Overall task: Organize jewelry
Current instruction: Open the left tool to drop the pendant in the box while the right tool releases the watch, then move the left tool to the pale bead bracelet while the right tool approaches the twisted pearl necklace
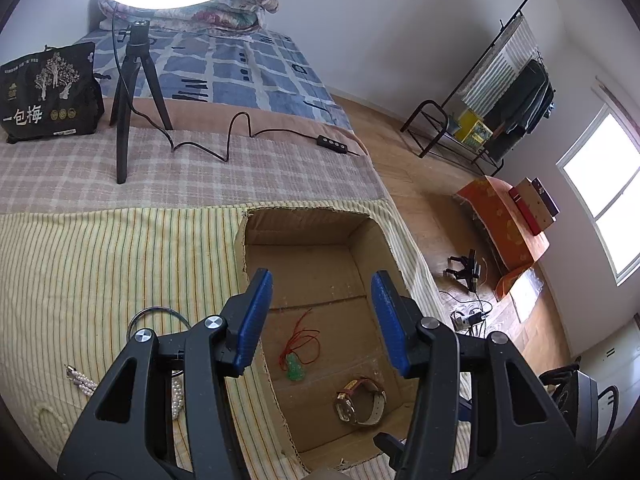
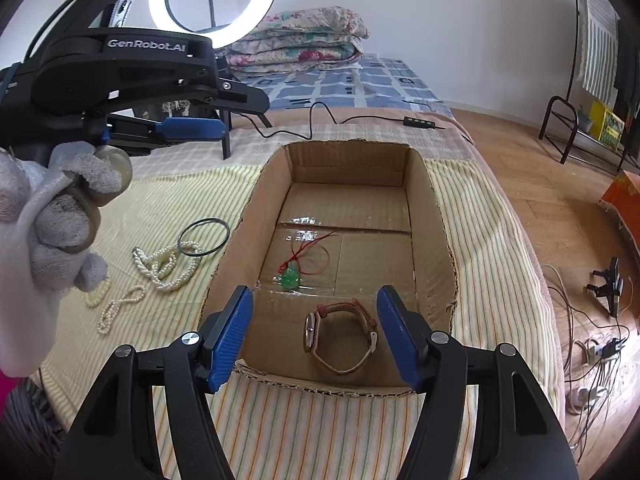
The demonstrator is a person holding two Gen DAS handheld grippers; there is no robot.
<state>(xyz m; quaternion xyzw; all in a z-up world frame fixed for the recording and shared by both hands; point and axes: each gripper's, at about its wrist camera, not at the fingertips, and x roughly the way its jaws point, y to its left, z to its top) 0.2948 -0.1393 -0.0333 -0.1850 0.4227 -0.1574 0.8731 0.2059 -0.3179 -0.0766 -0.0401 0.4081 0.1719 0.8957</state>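
An open cardboard box (image 2: pixel 440 220) lies on the striped bed cover. Inside it are a green pendant on a red cord (image 2: pixel 291 276) and a wristwatch with a brown strap (image 2: pixel 340 336). My right gripper (image 2: pixel 315 294) stands open above the box's near end, the watch below its gap, nothing held. My left gripper (image 1: pixel 322 280) is open too, over the box's left wall (image 1: pixel 256 236), with the pendant (image 1: pixel 295 368) and watch (image 1: pixel 360 400) beneath. Left of the box lie pearl strands (image 2: pixel 168 264) and a dark bangle (image 2: pixel 203 237).
A gloved hand (image 2: pixel 60 208) holds the left gripper (image 2: pixel 216 120) at upper left. A ring light on a tripod (image 1: pixel 132 92), its cable control (image 1: pixel 336 142) and a black bag (image 1: pixel 48 92) sit behind the box. Folded quilts (image 2: pixel 300 36) lie farther back. The bed edge drops right to a floor with cables (image 2: pixel 600 352).
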